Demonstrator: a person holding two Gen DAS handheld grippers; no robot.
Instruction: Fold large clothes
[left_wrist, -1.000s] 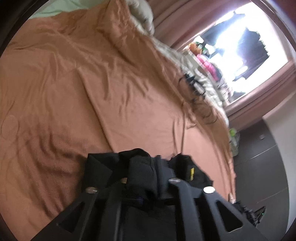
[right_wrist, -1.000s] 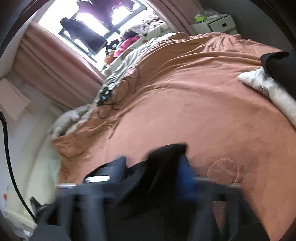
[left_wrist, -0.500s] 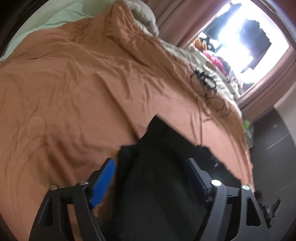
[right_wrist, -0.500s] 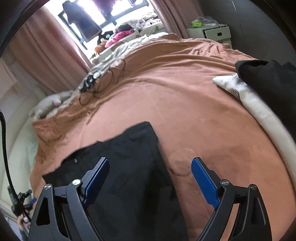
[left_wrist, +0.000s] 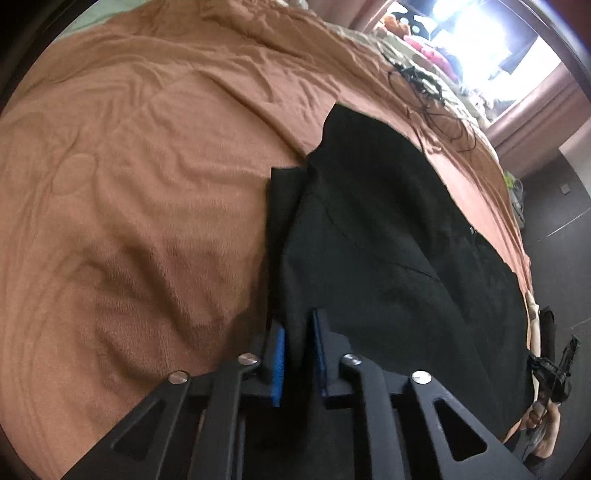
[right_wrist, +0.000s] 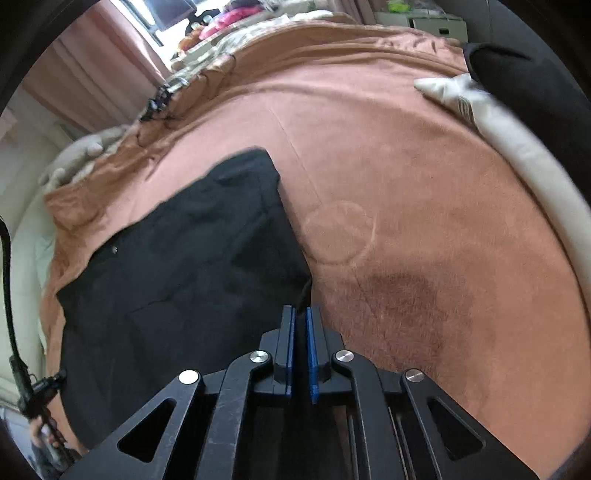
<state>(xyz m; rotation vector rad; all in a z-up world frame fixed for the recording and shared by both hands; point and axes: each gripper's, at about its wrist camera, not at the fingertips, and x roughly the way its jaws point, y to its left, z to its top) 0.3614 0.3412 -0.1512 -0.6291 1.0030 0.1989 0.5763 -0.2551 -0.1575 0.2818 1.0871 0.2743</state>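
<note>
The black garment (left_wrist: 388, 236) lies flat on the brown blanket (left_wrist: 147, 166), soft and limp, best taken by its near edge, where the left gripper (left_wrist: 298, 354) is closing on cloth and the right gripper (right_wrist: 301, 350) has clamped a corner

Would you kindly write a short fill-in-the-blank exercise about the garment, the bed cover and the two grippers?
1. The black garment lies on a blanket coloured ____.
2. The pads of the right gripper are coloured ____.
3. The left gripper has ____ fabric between its pads.
4. In the right wrist view, a ____ cloth lies to the right of the garment.

Missing words: brown; blue; black; white
</note>
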